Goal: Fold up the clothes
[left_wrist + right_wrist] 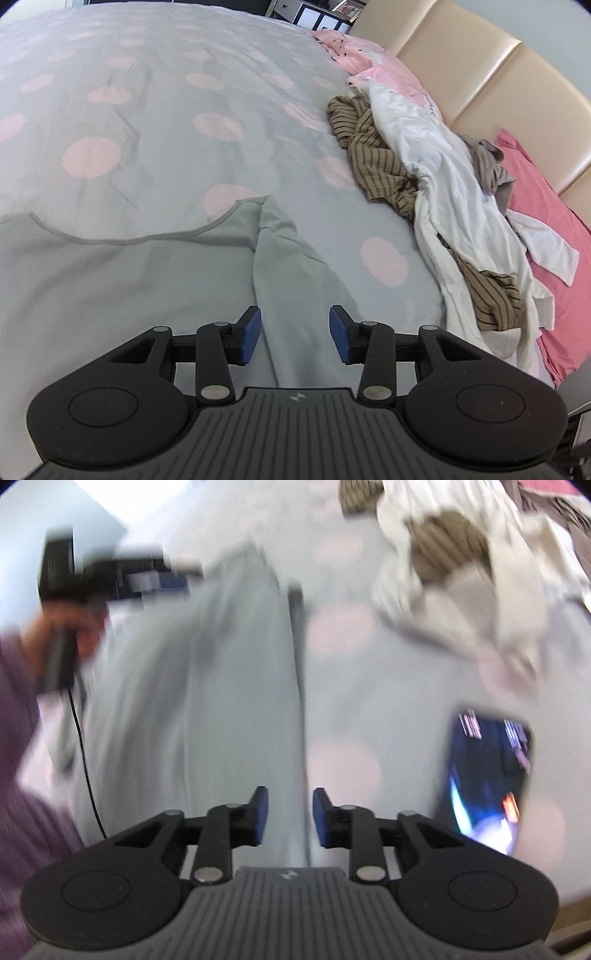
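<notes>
In the left wrist view, the left tool (294, 334) is seen with its blue pads apart and nothing pressed between them. It is held over a grey garment (155, 280) that is spread flat on the bed cover (177, 110), grey with pink dots. A folded sleeve of the garment runs under the gap between the pads. To the right, near the padded headboard (491, 70), a heap of clothes (436, 184) is piled: a brown striped piece, a white one and a grey one, beside pink pillows (546, 229).

In the right wrist view, heavily blurred, the right tool (290, 818) is also shown with its pads parted and empty, above the grey garment (221, 686). The left tool (162, 578) is seen at upper left, gripped by a hand (79, 635) in a purple sleeve. A dark phone-like screen (487, 779) lies on the bed to the right
</notes>
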A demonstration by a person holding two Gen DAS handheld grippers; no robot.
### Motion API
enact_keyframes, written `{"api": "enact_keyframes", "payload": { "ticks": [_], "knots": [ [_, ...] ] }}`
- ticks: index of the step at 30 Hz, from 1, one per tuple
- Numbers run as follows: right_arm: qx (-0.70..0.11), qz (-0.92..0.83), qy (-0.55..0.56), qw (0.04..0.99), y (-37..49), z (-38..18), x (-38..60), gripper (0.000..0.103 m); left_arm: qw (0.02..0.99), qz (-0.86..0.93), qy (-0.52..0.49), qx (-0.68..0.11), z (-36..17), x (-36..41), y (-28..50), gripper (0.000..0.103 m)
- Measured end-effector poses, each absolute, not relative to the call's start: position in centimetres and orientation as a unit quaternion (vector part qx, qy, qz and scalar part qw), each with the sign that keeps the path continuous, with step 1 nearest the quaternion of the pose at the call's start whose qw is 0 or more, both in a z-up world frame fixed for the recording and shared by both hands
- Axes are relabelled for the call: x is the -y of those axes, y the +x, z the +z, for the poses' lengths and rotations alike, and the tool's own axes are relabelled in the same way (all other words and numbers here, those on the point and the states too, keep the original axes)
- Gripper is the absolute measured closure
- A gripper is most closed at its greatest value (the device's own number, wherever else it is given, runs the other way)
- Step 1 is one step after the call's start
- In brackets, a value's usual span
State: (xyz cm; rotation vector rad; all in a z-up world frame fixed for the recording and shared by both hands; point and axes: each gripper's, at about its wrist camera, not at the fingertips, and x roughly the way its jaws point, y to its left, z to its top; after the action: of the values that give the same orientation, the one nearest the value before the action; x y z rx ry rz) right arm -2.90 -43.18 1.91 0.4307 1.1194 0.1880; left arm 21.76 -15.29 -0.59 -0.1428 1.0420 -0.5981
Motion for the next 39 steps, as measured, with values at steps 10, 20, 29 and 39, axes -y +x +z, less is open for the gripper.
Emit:
{"api": "enact_keyframes", "payload": {
  "ticks": [10, 20, 29, 39],
  "knots": [
    [-0.457, 0.078, 0.291, 0.837, 7.5, 0.9, 43.7, 0.071, 0.816, -0.324, -0.096, -0.470, -3.2, 15.5, 26.3, 0.064],
    [-0.455, 0.071, 0.386, 0.799, 10.6, -2.8, 45.1, 0.097, 0.793, -0.376, -0.149, -0.456, -5.1, 15.6, 28.8, 0.102],
    [-0.454, 0.025, 0.363, 0.813, 10.1, -3.3, 45.8, 0.099, 0.812, -0.359, -0.145, -0.436, -5.5, 14.9, 30.0, 0.103],
    [-0.462, 0.004, 0.337, 0.820, 8.7, -2.9, 45.8, 0.084, 0.839, -0.307, -0.162, -0.419, -4.3, 12.2, 29.5, 0.094]
  ]
}}
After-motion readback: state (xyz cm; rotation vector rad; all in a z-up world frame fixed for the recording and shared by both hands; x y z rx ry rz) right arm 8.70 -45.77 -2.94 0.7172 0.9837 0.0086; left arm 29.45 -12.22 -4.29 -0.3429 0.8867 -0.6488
